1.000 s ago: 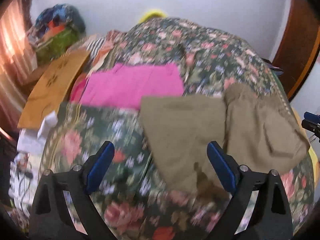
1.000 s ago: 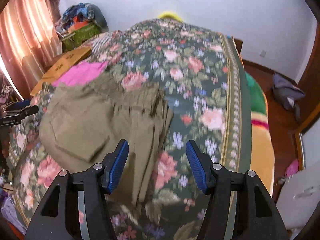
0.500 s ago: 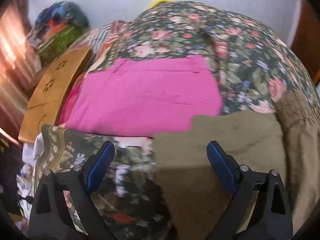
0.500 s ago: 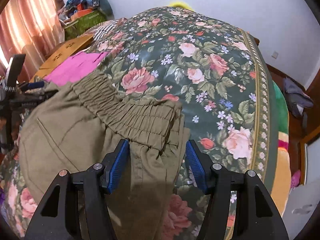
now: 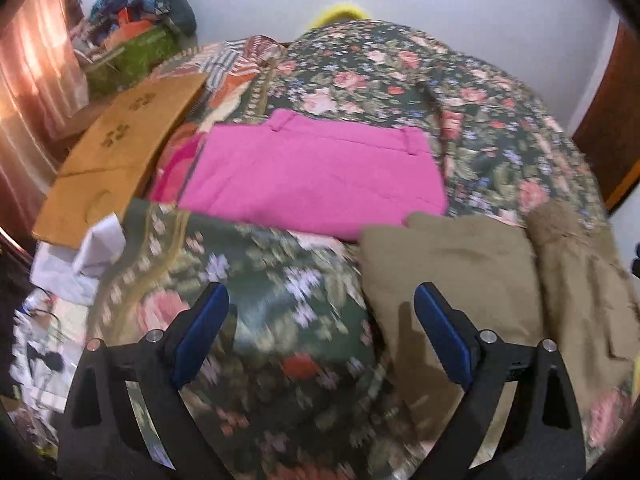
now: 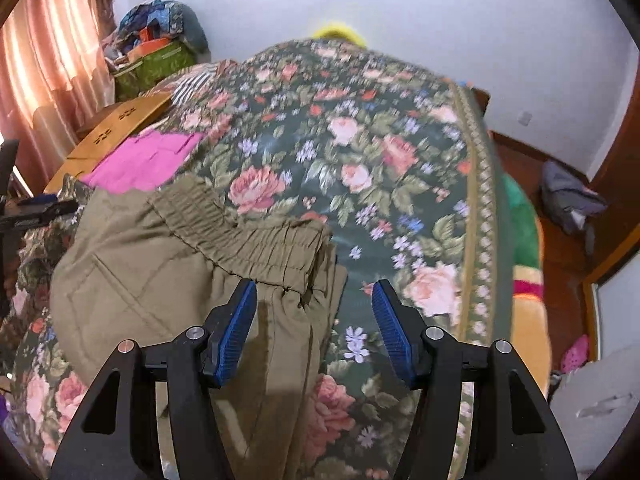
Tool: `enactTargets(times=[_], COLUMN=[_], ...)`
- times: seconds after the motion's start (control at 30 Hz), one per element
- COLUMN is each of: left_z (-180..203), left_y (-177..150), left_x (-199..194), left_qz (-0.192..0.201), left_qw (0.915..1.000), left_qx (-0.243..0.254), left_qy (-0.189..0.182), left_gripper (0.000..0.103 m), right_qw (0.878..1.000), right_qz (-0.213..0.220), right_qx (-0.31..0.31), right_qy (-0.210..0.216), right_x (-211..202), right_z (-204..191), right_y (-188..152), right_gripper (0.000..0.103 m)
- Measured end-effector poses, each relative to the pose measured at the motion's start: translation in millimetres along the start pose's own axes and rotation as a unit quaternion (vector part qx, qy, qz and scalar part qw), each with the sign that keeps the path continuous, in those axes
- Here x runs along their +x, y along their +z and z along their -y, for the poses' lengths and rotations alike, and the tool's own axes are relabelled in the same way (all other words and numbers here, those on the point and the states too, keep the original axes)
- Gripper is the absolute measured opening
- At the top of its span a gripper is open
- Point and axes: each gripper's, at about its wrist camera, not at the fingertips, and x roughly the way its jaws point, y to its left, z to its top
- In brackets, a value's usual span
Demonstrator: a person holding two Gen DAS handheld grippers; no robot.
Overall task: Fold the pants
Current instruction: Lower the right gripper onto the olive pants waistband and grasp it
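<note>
Olive-green pants (image 6: 160, 264) lie folded on the floral bedspread (image 6: 360, 152), elastic waistband toward the far side. They also show in the left wrist view (image 5: 472, 272) at the right. My right gripper (image 6: 314, 300) is open and empty, just above the waistband's right end. My left gripper (image 5: 320, 304) is open and empty, above the bedspread (image 5: 260, 304) at the pants' left edge; its right finger overlaps the cloth. The left gripper's tip shows at the left edge of the right wrist view (image 6: 40, 208).
Folded pink pants (image 5: 316, 180) lie beyond the olive ones. A cardboard sheet (image 5: 120, 156) lies at the bed's left side, with a pile of clothes and a green bag (image 5: 136, 48) behind. Papers (image 5: 80, 256) lie at the left. A grey garment (image 6: 568, 196) is on the floor to the right.
My left gripper has pulled back and left from the pink pants. My right gripper has drawn back slightly from the waistband. Both stay open.
</note>
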Motion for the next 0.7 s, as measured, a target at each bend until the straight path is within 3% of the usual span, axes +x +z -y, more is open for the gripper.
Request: enactTargets(times=[0.1, 0.33, 0.5, 0.7], left_z=[4, 19, 23, 32], left_y=[-14, -45, -61, -50], left_x=[-5, 12, 21, 28], left_qz=[-0.014, -0.071, -0.082, -0.088], left_qw=[0.9991, 0.9904, 0.9887, 0.9873], left_qx=[-0.008, -0.031, -0.043, -0.032], left_qy=[-0.040, -0.115, -0.118, -0.128], left_gripper=[0.095, 0.095, 0.094, 0.091], right_qw=[1.000, 0.999, 0.998, 0.994], right_qz=[0.008, -0.029, -0.049, -0.059], right_qx=[0.008, 0.028, 0.034, 0.060], right_qy=[0.006, 0.020, 0.038, 0.071], right_x=[-12, -1, 10, 27], right_z=[1, 6, 3, 9], right_y=[0, -19, -36, -40], right_gripper=[0.072, 0.072, 0.072, 0.072])
